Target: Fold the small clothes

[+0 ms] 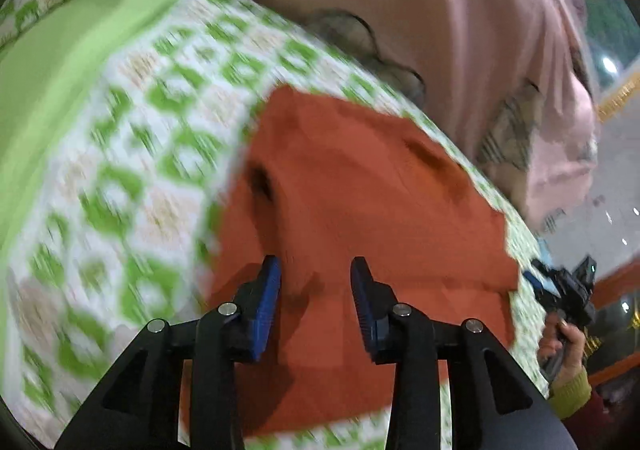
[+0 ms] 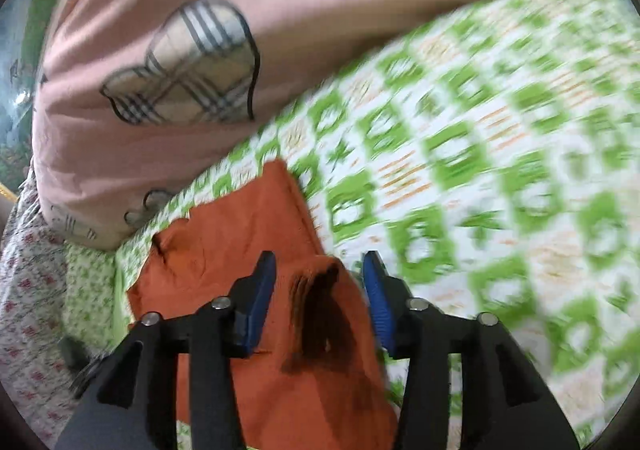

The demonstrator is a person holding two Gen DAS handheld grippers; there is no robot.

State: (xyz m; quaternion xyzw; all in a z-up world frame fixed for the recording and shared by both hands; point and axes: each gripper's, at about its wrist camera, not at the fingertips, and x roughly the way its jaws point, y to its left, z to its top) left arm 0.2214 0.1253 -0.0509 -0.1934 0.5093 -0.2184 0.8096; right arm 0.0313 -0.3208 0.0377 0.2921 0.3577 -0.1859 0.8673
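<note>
The orange garment (image 1: pixel 360 210) lies on the green-checked bedsheet (image 1: pixel 140 170), filling the lower centre of both views. The left gripper (image 1: pixel 316 278) hovers spread over its middle; the right gripper (image 2: pixel 319 274), also spread, straddles a raised fold (image 2: pixel 320 314), probably an edge, though blur obscures it.

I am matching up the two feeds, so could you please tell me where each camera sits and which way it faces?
Left wrist: on the left gripper, looking down its open fingers at the orange cloth on the green patterned sheet; the person's right hand with the right gripper shows at the far right.
Right wrist: on the right gripper, fingers open astride a raised fold of the orange cloth.
Shared: cloth, sheet, pink pillow.
</note>
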